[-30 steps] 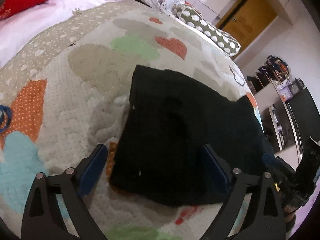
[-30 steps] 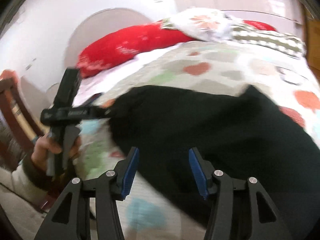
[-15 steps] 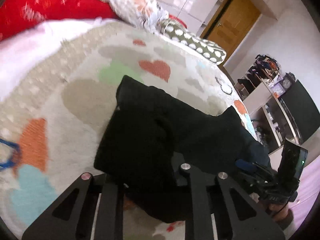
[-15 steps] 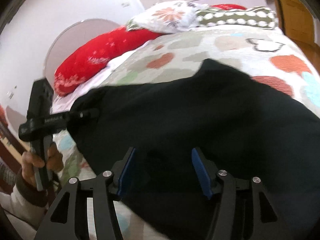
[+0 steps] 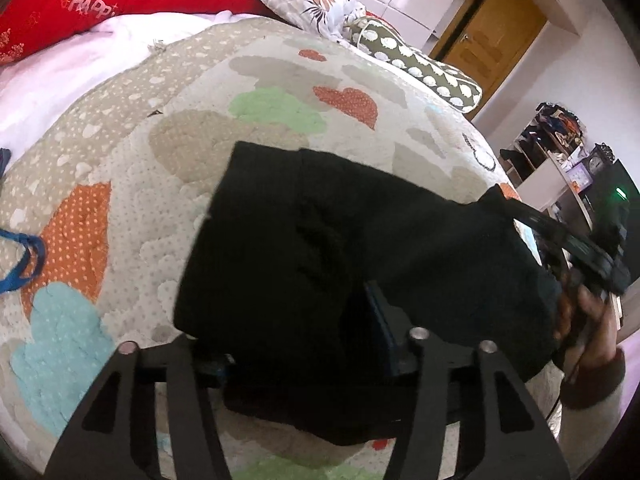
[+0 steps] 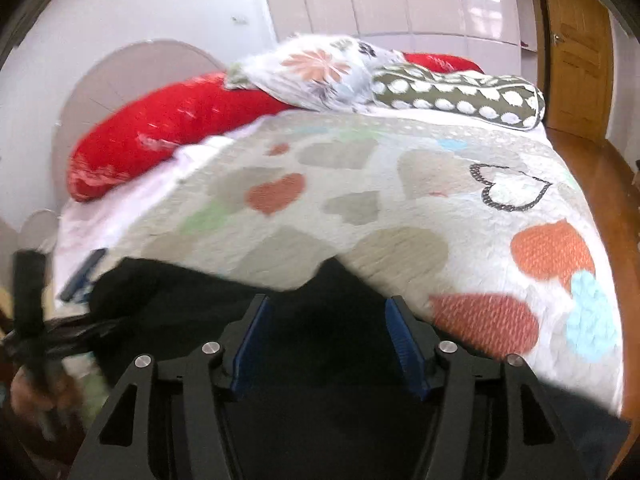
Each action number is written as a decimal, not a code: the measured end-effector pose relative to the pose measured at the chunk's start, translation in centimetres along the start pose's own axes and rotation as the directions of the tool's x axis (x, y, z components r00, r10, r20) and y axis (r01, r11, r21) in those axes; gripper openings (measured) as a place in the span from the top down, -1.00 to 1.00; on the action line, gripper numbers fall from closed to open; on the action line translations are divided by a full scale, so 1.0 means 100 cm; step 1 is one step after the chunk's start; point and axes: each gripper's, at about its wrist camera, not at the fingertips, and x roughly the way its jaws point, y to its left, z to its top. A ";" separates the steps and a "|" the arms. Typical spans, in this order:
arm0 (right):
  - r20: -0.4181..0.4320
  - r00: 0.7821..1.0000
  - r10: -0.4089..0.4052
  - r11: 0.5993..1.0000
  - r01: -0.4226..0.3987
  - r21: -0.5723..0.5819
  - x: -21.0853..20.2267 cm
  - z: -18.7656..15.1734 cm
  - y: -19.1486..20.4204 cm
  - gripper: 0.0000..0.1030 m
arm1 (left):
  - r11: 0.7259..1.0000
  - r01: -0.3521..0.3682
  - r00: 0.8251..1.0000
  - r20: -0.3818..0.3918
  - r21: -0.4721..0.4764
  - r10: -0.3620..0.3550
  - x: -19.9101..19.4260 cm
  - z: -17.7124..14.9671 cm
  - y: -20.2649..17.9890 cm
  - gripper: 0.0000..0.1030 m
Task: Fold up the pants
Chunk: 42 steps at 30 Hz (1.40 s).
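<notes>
The black pants (image 5: 320,220) lie in a thick, partly folded bundle on the bed's quilt (image 5: 140,200), directly ahead of and under both grippers. The left gripper (image 5: 296,332) has just been opening. Its jaws stand about half apart with a hump of cloth between them. One blue pad shows bare beside the fabric and the other is buried under it, so the pads no longer appear to pinch anything. The right gripper (image 6: 328,304) has just been opening a little too. Its jaws are wide apart above the pants' far edge, with dark cloth below and between them but nothing clamped.

Risks from here:
- The fabric draped over the left gripper's hidden finger could snag as that gripper pulls back, dragging the top layer and undoing the fold.
- The pants look soft, limp and matte, so a released fold may slump or spring open unevenly.
- The quilt is bumpy and stitched, with padded heart patches. Cloth would likely catch on it rather than slide, which could bunch the lower layer if either gripper pushes sideways.
- A deep grab by the right gripper could take several layers, or the quilt as well.
</notes>
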 end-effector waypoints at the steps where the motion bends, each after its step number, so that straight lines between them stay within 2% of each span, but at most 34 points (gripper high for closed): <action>1: -0.029 0.999 0.014 1.000 -0.013 0.012 0.012 0.002 -0.004 -0.01 | 1.000 -0.007 1.000 0.004 0.010 0.006 0.000 0.000 -0.002 -0.15; 2: -0.064 0.998 0.027 0.999 -0.025 0.022 0.024 0.003 -0.008 0.62 | 1.000 -0.011 1.000 0.003 0.020 0.011 0.000 0.000 -0.004 -0.19; 3: -0.086 0.996 0.028 0.999 -0.027 0.020 0.031 0.003 -0.010 0.93 | 0.999 -0.014 1.000 -0.001 0.028 0.014 0.000 0.000 -0.005 -0.27; 6: -0.065 0.998 0.013 1.000 -0.014 -0.015 0.026 0.000 -0.010 0.92 | 1.000 -0.019 1.000 0.000 0.019 0.019 0.000 0.002 -0.003 -0.48; 9: -0.035 0.999 -0.037 0.999 0.036 -0.018 0.024 0.001 -0.012 0.93 | 0.999 -0.031 0.999 0.024 -0.031 0.032 -0.001 0.003 0.005 -0.52; 10: -0.039 0.996 -0.086 0.996 0.085 -0.027 0.031 -0.001 -0.012 0.98 | 0.998 -0.044 0.999 0.029 -0.042 0.045 -0.002 0.003 0.007 -0.52; 13: -0.053 0.996 -0.075 0.997 0.075 0.007 0.045 -0.005 -0.019 0.96 | 0.995 -0.096 0.995 0.038 -0.034 0.097 -0.009 0.004 0.007 -0.56; 16: -0.013 0.999 -0.049 0.998 0.050 0.048 0.030 -0.005 -0.024 0.87 | 0.988 -0.150 0.986 0.063 -0.028 0.151 -0.020 0.006 0.006 -0.57; 18: 0.002 0.999 -0.049 0.997 0.048 0.055 0.014 -0.004 -0.024 0.70 | 0.985 -0.168 0.982 0.086 -0.032 0.170 -0.028 0.008 0.006 -0.60; 20: 0.022 0.999 -0.049 0.998 0.048 0.052 -0.005 -0.006 -0.021 0.35 | 0.983 -0.185 0.978 0.099 -0.024 0.186 -0.033 0.011 0.002 -0.60; 23: 0.041 0.999 -0.023 0.999 0.021 0.042 -0.030 -0.015 -0.015 0.14 | 0.975 -0.219 0.969 0.122 0.019 0.215 -0.038 0.014 -0.010 -0.60; 28: 0.023 1.000 -0.007 1.000 0.006 0.022 -0.047 -0.036 -0.002 0.12 | 0.976 -0.204 0.970 0.148 0.073 0.191 -0.045 0.017 -0.034 -0.60; 32: -0.016 0.999 -0.045 0.999 0.045 -0.007 -0.046 -0.056 0.004 0.12 | 0.973 -0.197 0.970 0.168 0.121 0.176 -0.046 0.019 -0.056 -0.60; 38: -0.052 0.996 -0.074 0.996 0.076 0.037 -0.054 -0.084 -0.012 0.12 | 0.973 -0.139 0.983 0.146 0.184 0.113 -0.030 0.017 -0.090 -0.60; 42: -0.070 0.993 -0.099 0.992 0.104 0.071 -0.064 -0.102 -0.030 0.12 | 0.975 -0.084 0.993 0.101 0.204 0.065 -0.008 0.011 -0.108 -0.60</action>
